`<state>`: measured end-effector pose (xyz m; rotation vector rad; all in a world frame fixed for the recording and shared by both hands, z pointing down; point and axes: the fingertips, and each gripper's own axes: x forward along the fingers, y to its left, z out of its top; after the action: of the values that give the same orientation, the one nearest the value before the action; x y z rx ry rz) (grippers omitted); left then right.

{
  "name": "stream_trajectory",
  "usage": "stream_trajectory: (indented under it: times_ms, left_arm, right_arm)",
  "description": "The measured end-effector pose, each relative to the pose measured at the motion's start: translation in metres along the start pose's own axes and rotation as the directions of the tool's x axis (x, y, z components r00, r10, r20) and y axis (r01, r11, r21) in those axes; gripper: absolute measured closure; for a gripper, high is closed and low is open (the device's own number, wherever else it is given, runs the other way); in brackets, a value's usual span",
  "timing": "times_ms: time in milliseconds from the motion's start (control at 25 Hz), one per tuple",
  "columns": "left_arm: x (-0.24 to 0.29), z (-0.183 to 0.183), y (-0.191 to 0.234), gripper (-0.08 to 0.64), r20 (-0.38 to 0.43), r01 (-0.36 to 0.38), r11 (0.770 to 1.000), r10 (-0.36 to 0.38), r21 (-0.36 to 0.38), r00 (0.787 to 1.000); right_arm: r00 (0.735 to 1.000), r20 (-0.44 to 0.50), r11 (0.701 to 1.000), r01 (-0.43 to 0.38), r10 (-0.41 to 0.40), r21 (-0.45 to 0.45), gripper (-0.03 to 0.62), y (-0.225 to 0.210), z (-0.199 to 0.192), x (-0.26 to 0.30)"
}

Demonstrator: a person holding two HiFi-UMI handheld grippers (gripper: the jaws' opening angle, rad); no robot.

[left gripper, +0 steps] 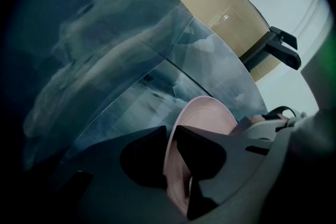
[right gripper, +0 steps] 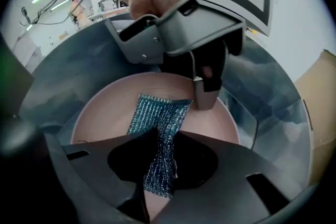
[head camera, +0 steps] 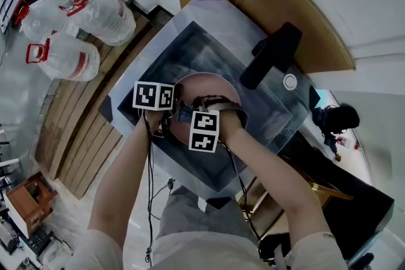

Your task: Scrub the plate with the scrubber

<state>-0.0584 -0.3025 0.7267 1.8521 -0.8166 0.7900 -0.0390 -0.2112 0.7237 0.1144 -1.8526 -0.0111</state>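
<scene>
A pink plate (head camera: pixel 212 83) stands tilted inside the steel sink (head camera: pixel 190 47). In the left gripper view, my left gripper (left gripper: pixel 172 147) is shut on the plate's (left gripper: pixel 210 115) rim, one jaw on each face. My right gripper (right gripper: pixel 160 160) is shut on a blue-green mesh scrubber (right gripper: pixel 160 115). The scrubber's free end lies flat against the inner face of the plate (right gripper: pixel 105 113). The right gripper view also shows a finger (right gripper: pixel 207 92) of the left gripper clamped on the plate's far rim. In the head view both marker cubes and the person's hands hide the jaws.
A black faucet (head camera: pixel 272 54) reaches over the sink's right side, beside a round white knob (head camera: pixel 290 81). The basin walls (left gripper: pixel 131 60) close in around the plate. Large clear water bottles (head camera: pixel 82 16) lie on the floor at the left. Brown cardboard (head camera: pixel 291 3) leans behind the sink.
</scene>
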Motion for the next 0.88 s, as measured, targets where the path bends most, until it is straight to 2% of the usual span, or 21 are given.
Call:
stream_trajectory:
  times_ms: [200,280,360,440,560,680,880]
  left_arm:
    - [0.001,0.001,-0.001,0.485,0.001,-0.004,1.000,0.004,0.009,1.000]
    - [0.000,0.000,-0.001,0.485,0.000,-0.005,1.000,0.005,0.010,1.000]
    - [-0.001,0.000,-0.001,0.485,0.000,-0.008,1.000,0.008,0.012,1.000]
    - [-0.001,0.000,-0.001,0.485,0.000,-0.011,1.000,0.011,0.016,1.000]
    - [0.000,0.000,-0.001,0.485,0.000,-0.011,1.000,0.011,0.016,1.000]
    - [-0.001,0.001,0.000,0.485,0.006,-0.015,1.000,0.015,0.018,1.000]
    - [0.000,0.000,-0.002,0.485,0.008,-0.019,1.000,0.019,0.020,1.000]
  right_arm:
    - [0.993,-0.075,0.991,0.102,-0.095,0.087,0.483,-0.057,-0.034,-0.004]
    - [0.977,-0.140,0.976,0.179,-0.162,0.120,0.485,-0.075,-0.058,-0.010]
    - [0.962,-0.205,0.963,0.216,-0.182,0.161,0.488,-0.080,-0.081,-0.017]
    - [0.955,-0.253,0.962,0.203,-0.153,0.185,0.489,-0.069,-0.098,-0.024]
    - [0.960,-0.272,0.974,0.123,-0.068,0.188,0.489,-0.030,-0.106,-0.030]
    - [0.978,-0.209,0.981,0.037,0.004,0.191,0.489,0.013,-0.089,-0.032]
    - [0.997,-0.072,0.992,0.019,-0.009,0.126,0.488,0.056,-0.035,-0.019]
